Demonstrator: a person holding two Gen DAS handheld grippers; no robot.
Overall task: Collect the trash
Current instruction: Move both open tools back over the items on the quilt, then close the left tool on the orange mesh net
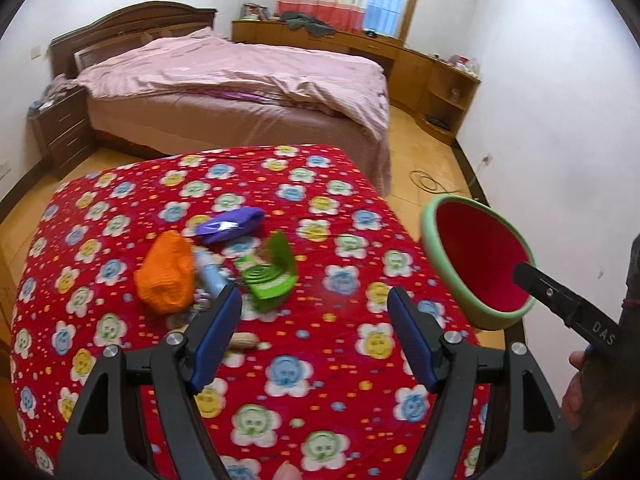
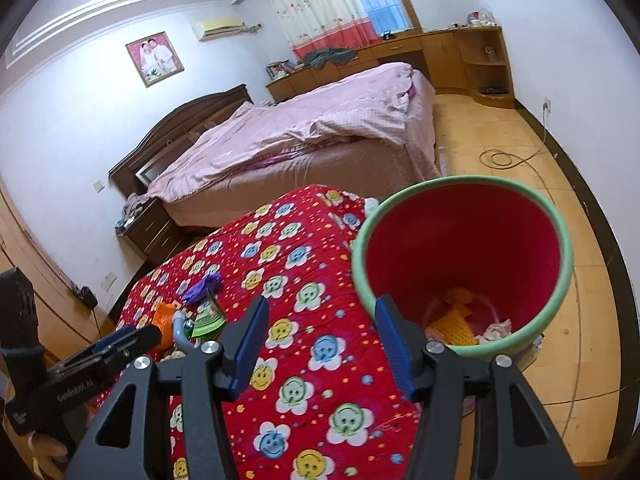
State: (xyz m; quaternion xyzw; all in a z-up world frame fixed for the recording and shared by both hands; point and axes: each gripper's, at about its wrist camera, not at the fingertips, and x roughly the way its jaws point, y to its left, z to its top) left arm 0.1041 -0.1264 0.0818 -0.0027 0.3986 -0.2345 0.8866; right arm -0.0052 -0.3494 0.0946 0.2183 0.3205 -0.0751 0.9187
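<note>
A pile of trash lies on the red flowered cloth (image 1: 320, 360): an orange crumpled wrapper (image 1: 166, 278), a purple wrapper (image 1: 230, 226), a green carton (image 1: 272, 280), a pale blue tube (image 1: 210, 274) and a peanut (image 1: 242, 341). My left gripper (image 1: 314, 312) is open and empty, just short of the pile. The red bin with a green rim (image 2: 464, 264) stands at the cloth's right edge and holds yellow and white scraps (image 2: 460, 324). My right gripper (image 2: 320, 328) is open and empty beside the bin's rim. The pile also shows in the right wrist view (image 2: 188, 312).
A bed with a pink cover (image 1: 240, 80) stands beyond the cloth. A dark nightstand (image 1: 60, 128) is at the left. Wooden cabinets (image 1: 436, 80) line the far wall. A cable (image 1: 432, 182) lies on the wooden floor.
</note>
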